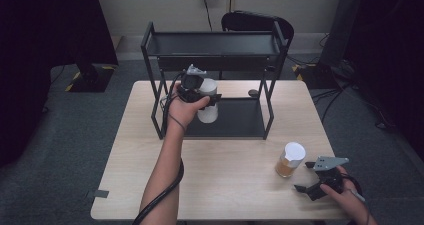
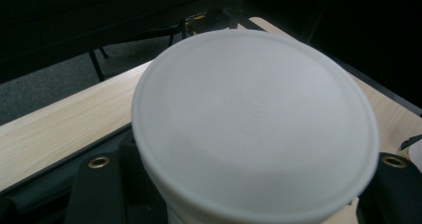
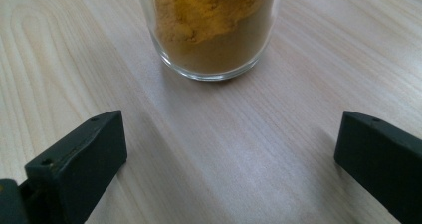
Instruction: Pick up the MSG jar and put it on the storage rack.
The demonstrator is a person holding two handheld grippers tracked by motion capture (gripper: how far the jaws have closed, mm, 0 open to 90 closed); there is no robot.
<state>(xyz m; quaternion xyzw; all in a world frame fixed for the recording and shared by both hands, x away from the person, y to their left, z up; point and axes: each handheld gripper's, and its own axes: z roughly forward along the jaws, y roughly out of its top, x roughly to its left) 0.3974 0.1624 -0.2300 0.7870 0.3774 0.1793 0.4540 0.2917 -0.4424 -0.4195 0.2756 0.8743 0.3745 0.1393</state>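
Two tongs are at work. The left tongs (image 1: 206, 99) are clamped around a white jar (image 1: 208, 102), their black jaws pressing on either side of it just under its lid. In the left gripper view the jar's white lid (image 2: 254, 119) faces the camera, with a jaw on each side below it. In the high view the left hand (image 1: 186, 107) holds the jar upright over the left part of the bottom shelf (image 1: 240, 117) of a black two-tier rack (image 1: 215, 45); whether the jar's base touches that shelf cannot be told.

The right tongs (image 1: 306, 177) stand open with nothing between the jaws, held low over the table (image 1: 225, 185) near its front right corner by the right hand (image 1: 345, 192). Just ahead of them, not touching, stands a glass jar (image 1: 290, 160) with a white lid, partly filled with an orange-brown powder. In the right gripper view the two black jaws sit wide apart at the bottom corners, and the glass jar's base (image 3: 211, 50) rests on the pale wood between and beyond them.

The rack stands at the far middle of the table, well apart from the glass jar.
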